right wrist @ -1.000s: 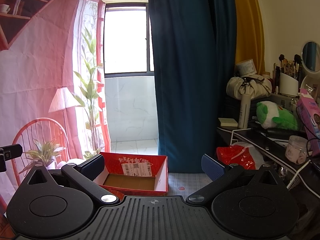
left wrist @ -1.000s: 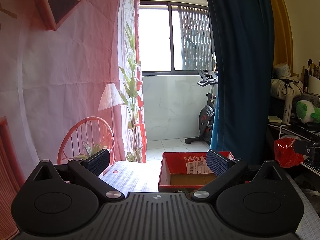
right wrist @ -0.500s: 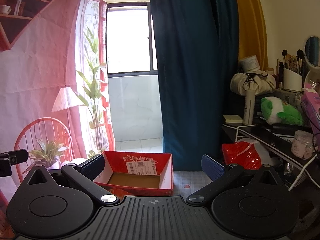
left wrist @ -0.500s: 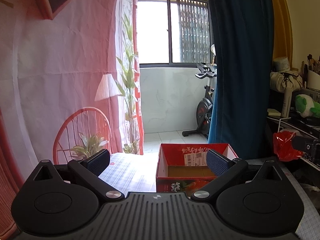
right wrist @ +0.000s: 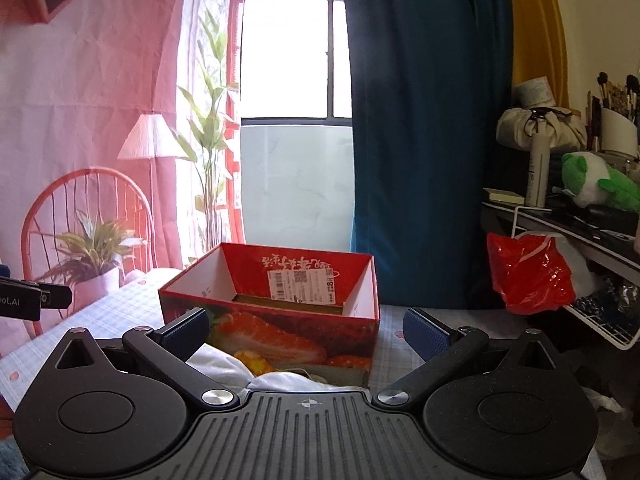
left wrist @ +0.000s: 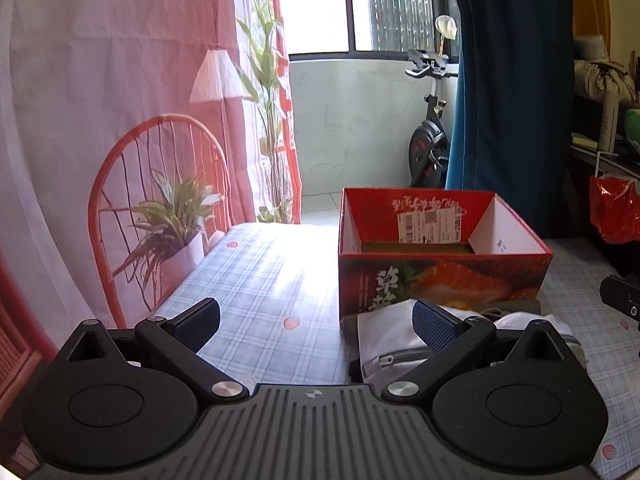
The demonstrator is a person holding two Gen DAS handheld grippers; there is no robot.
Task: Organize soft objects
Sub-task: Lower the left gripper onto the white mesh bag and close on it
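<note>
An open red cardboard box (left wrist: 440, 276) with a strawberry print stands on the checked tablecloth (left wrist: 260, 280); it also shows in the right wrist view (right wrist: 276, 316). A pile of white and dark soft cloth items (left wrist: 384, 340) lies against the box's near side, partly hidden by my grippers; it also shows in the right wrist view (right wrist: 228, 368). My left gripper (left wrist: 316, 320) is open and empty, above the table left of the pile. My right gripper (right wrist: 306, 330) is open and empty, just above the pile in front of the box.
A red plastic bag (right wrist: 528, 276) hangs at the right by a cluttered black shelf with a green-and-white plush (right wrist: 596, 184). A pink printed backdrop (left wrist: 120, 120) hangs on the left, a dark blue curtain (right wrist: 424, 120) behind the box. An exercise bike (left wrist: 430, 136) stands beyond.
Both views have tilted downward and come nearer the table. The box looks larger and the cloth pile in front of it has come into view. Both grippers stay open.
</note>
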